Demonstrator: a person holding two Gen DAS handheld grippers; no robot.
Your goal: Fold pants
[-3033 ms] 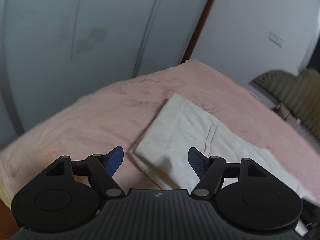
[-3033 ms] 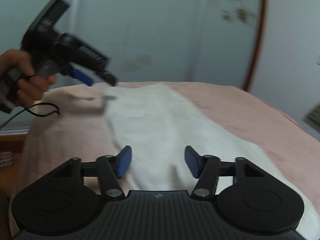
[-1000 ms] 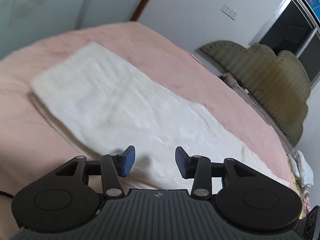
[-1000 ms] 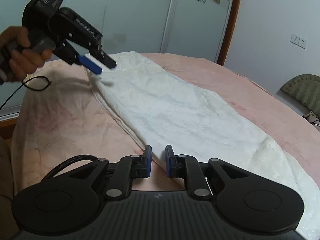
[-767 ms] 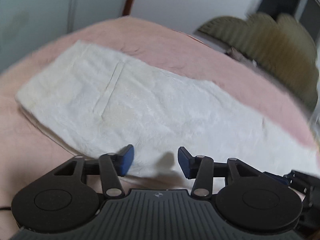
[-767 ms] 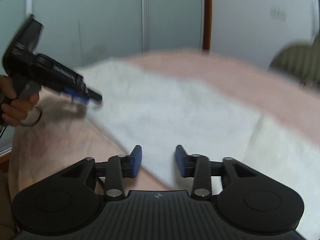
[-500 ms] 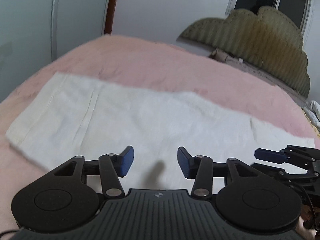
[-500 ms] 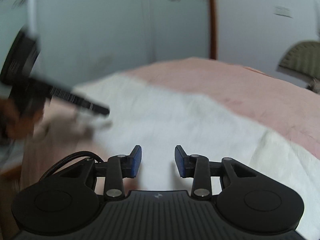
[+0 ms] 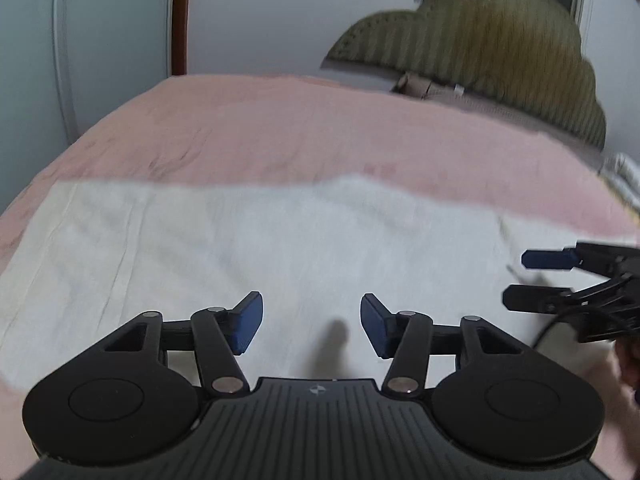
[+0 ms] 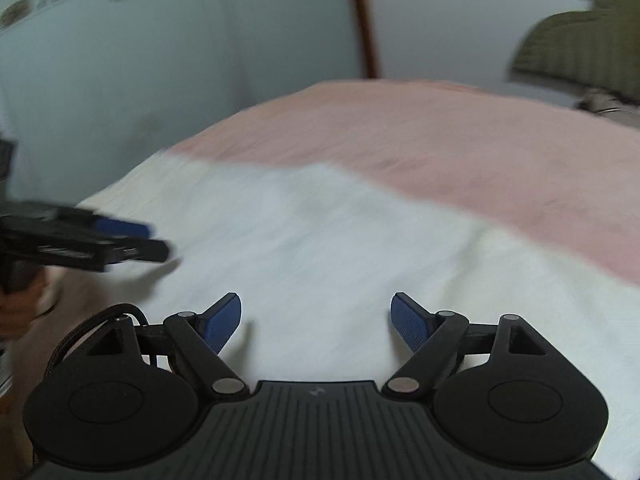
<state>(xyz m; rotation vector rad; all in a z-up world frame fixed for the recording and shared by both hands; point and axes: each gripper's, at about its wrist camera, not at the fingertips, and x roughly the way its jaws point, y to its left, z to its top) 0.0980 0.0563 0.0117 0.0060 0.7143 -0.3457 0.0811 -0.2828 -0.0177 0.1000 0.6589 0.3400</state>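
The white pants [image 9: 248, 240] lie flat in a long strip across the pink bed cover [image 9: 320, 128]; they also fill the middle of the right wrist view [image 10: 340, 248]. My left gripper [image 9: 311, 326] is open and empty, just above the pants' near edge. My right gripper [image 10: 316, 320] is open and empty over the pants. The right gripper also shows at the right edge of the left wrist view [image 9: 540, 280], jaws apart. The left gripper shows at the left of the right wrist view [image 10: 136, 240], blurred.
An olive scalloped headboard [image 9: 480, 40] stands at the far right end of the bed. Pale wardrobe doors [image 10: 160, 60] and a brown door frame [image 9: 180, 16] are behind the bed. A hand [image 10: 20, 304] holds the left gripper's handle.
Both grippers have swung to face across the bed, towards the headboard. My right gripper's jaws have opened wider. The pants have not moved.
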